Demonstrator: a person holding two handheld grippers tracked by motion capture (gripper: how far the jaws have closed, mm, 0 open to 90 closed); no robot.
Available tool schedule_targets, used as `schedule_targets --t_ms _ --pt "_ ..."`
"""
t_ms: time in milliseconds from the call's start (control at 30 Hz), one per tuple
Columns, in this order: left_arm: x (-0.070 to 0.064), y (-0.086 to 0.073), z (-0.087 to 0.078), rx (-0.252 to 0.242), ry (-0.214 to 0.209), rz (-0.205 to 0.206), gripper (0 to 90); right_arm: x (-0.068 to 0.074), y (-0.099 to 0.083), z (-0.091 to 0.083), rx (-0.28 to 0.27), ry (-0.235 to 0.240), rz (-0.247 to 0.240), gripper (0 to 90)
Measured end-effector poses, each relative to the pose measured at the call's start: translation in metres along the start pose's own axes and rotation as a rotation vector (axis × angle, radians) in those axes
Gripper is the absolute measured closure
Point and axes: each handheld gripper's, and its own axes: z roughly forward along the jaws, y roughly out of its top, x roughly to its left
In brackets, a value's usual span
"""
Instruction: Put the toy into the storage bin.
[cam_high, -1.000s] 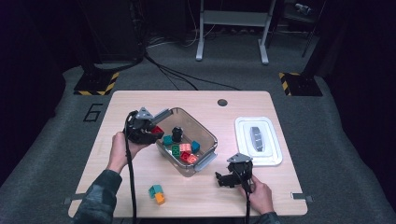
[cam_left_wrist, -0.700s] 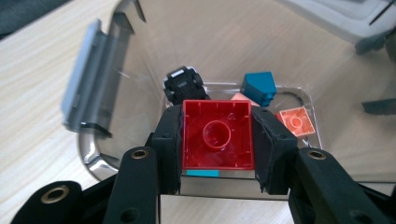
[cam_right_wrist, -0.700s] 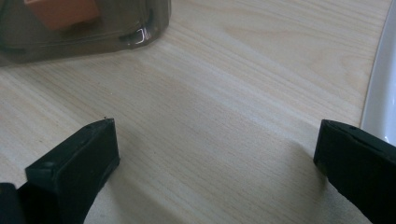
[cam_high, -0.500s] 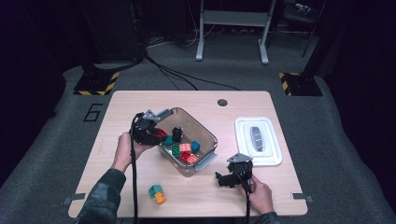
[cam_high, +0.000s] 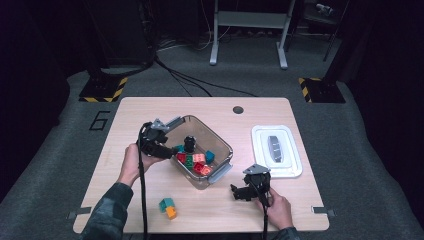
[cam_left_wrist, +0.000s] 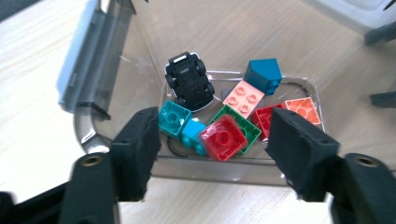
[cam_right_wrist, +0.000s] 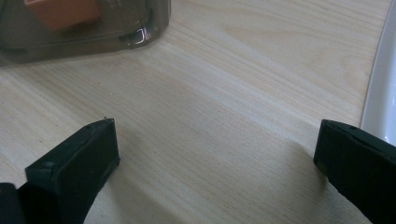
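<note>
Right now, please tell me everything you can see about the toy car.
The toy car is small, black, and looks like plastic. It lies upside down in the clear bin, its underside and four wheels facing up, with a white edge showing beneath it. It rests on the bin floor near one end, beside a teal brick. The open left gripper is above the bin edge, not touching the car.

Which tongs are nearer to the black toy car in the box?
The left tongs: open at the box's near wall, with the black toy car just beyond. The right tongs are open over bare table, outside the box.
</note>
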Motion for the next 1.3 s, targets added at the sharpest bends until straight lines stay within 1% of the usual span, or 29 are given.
schedule_targets --t_ms 33,133,167,200,300,367,467,533,600,667,767,933,1000,1100,1233,1300 --pt "-0.001 -0.001 -0.004 -0.012 0.004 -0.002 27.9 0.000 0.000 0.000 0.000 0.000 0.000 0.0" --pt "-0.003 -0.005 -0.016 -0.037 0.011 0.013 22.3 0.000 0.000 0.000 0.000 0.000 0.000 0.0" --pt "-0.003 -0.006 -0.020 -0.035 0.012 0.017 20.5 0.000 0.000 0.000 0.000 0.000 0.000 0.0" --pt "-0.004 -0.008 -0.025 -0.044 0.020 0.021 18.6 0.000 0.000 0.000 0.000 0.000 0.000 0.0" --pt "-0.006 -0.015 -0.036 -0.068 0.023 0.021 15.0 0.000 0.000 0.000 0.000 0.000 0.000 0.0" --pt "-0.009 -0.021 -0.042 -0.086 0.031 0.021 14.6 0.000 0.000 0.000 0.000 0.000 0.000 0.0" --pt "-0.014 -0.031 -0.049 -0.090 0.044 0.034 13.3 0.000 0.000 0.000 0.000 0.000 0.000 0.0" --pt "-0.016 -0.038 -0.052 -0.088 0.046 0.043 12.9 0.000 0.000 0.000 0.000 0.000 0.000 0.0" --pt "-0.017 -0.046 -0.055 -0.087 0.035 0.038 13.3 0.000 0.000 0.000 0.000 0.000 0.000 0.0" --pt "-0.019 -0.054 -0.056 -0.087 0.034 0.033 13.5 0.000 0.000 0.000 0.000 0.000 0.000 0.0" --pt "-0.021 -0.065 -0.056 -0.086 0.040 0.025 13.4 0.000 0.000 0.000 0.000 0.000 0.000 0.0" --pt "-0.024 -0.085 -0.048 -0.054 0.034 0.014 12.2 0.000 0.000 0.000 0.000 0.000 0.000 0.0" --pt "-0.027 -0.092 -0.043 -0.031 0.025 0.023 12.1 0.000 0.000 0.000 0.000 0.000 0.000 0.0" --pt "-0.031 -0.102 -0.035 -0.020 -0.003 0.014 12.8 0.000 0.000 0.000 0.000 0.000 0.000 0.0" --pt "-0.038 -0.116 -0.023 0.007 -0.019 0.013 13.2 0.000 0.000 0.000 0.000 0.000 0.000 0.0" --pt "-0.041 -0.121 -0.019 0.013 -0.029 0.005 13.3 0.000 0.000 0.000 0.000 0.000 0.000 0.0"
